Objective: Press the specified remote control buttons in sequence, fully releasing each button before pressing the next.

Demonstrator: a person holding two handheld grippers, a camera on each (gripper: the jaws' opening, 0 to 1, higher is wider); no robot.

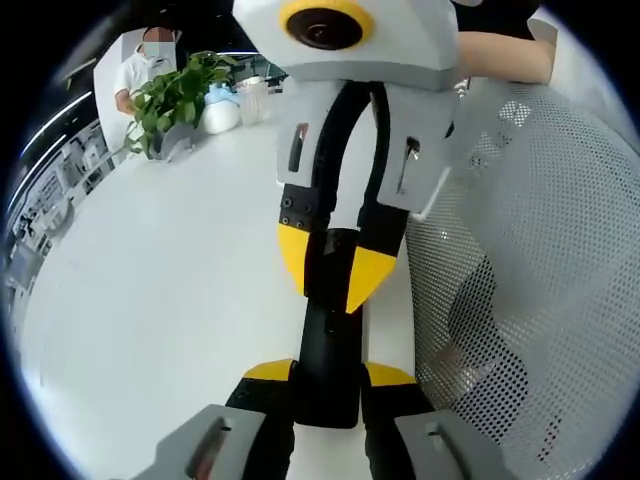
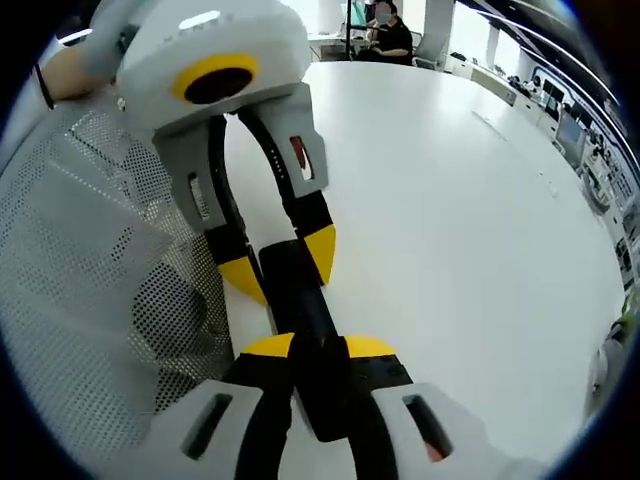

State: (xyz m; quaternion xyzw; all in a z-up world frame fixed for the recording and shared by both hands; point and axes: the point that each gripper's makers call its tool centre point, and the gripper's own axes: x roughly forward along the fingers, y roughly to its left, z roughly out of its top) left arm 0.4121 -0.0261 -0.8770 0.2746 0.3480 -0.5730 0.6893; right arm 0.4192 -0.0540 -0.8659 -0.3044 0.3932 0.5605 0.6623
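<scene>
Here, both tongs grasp one black remote control (image 1: 328, 350) from opposite ends: left tongs (image 1: 330, 375), right tongs (image 2: 318, 350), above a white bench (image 1: 160, 290); mesh chair (image 1: 540, 260) beside them, potted plant (image 1: 180, 95) beyond.

White table (image 1: 150, 300) with plant (image 1: 178, 100), bottles (image 1: 222, 108)

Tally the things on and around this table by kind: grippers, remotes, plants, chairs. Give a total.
grippers: 2, the left gripper and the right gripper
remote control: 1
potted plant: 1
mesh chair: 1
Total: 5
</scene>
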